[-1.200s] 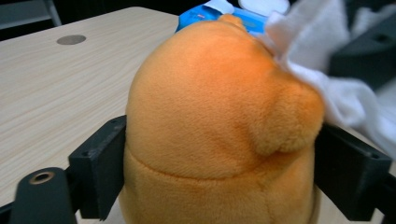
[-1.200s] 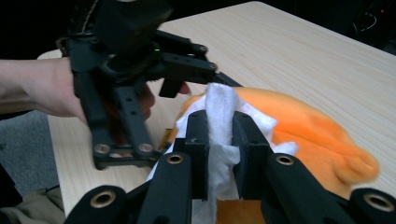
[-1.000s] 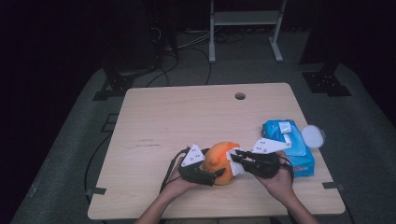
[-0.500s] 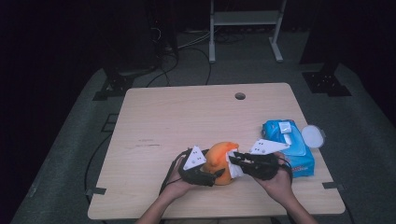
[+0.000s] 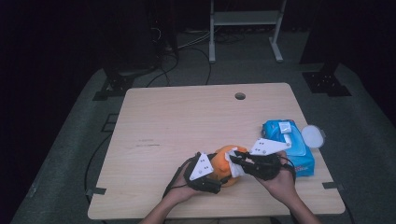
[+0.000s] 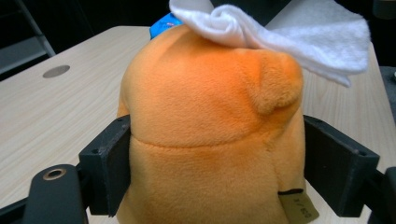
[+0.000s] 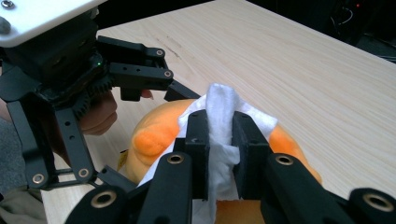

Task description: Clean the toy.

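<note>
Orange plush toy (image 6: pixel 210 135) between left tool (image 6: pixel 215 163) pads

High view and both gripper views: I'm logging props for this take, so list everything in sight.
Plush toy: one, orange, near table edge, between the left gripper's pads.
Wipe: one, white, on the toy's top, pinched by the right gripper.
Wipes pack: one, blue, table's right side.
Lid: one, white, round, at the pack's right.
Table: one, light wood, hole near far edge.
Left gripper: black, jaws just closed in on the toy.
Right gripper: black, shut on the wipe.
Hands: two, at the bottom.
</note>
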### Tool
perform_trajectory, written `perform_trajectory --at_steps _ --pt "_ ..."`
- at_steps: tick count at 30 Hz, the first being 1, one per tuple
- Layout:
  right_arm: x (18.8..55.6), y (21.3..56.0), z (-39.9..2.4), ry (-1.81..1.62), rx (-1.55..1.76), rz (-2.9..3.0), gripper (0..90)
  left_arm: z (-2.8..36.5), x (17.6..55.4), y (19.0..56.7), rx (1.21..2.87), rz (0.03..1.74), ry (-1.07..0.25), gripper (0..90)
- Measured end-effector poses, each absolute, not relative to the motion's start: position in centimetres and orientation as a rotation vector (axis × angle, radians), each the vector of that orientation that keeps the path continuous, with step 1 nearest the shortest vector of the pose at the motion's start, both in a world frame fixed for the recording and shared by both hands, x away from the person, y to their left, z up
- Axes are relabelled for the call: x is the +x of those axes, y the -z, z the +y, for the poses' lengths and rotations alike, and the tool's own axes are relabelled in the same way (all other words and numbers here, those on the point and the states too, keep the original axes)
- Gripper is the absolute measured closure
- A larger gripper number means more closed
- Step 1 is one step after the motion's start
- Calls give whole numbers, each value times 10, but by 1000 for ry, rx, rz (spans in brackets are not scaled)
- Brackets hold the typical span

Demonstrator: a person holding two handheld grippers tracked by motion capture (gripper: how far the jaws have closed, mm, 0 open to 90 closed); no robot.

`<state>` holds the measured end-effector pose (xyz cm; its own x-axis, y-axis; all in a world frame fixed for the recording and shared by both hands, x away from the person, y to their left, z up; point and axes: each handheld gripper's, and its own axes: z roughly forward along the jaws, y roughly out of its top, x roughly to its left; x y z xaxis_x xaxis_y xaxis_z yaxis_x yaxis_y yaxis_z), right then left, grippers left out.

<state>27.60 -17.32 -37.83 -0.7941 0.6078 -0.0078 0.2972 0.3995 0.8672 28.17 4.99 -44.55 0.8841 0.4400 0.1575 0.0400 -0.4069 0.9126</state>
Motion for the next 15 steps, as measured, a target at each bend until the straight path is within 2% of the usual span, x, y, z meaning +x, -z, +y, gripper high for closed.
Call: perform_trajectory --at_steps 7,12,15 --pt "267 375 -159 -1362 704 2381 772 44 270 446 1984 292 -543 179" --pt "281 376 -176 -1260 770 2327 773 38 264 447 1993 221 -573 179" --pt "280 373 -180 -1319 817 2403 771 34 260 449 1994 145 -588 176"
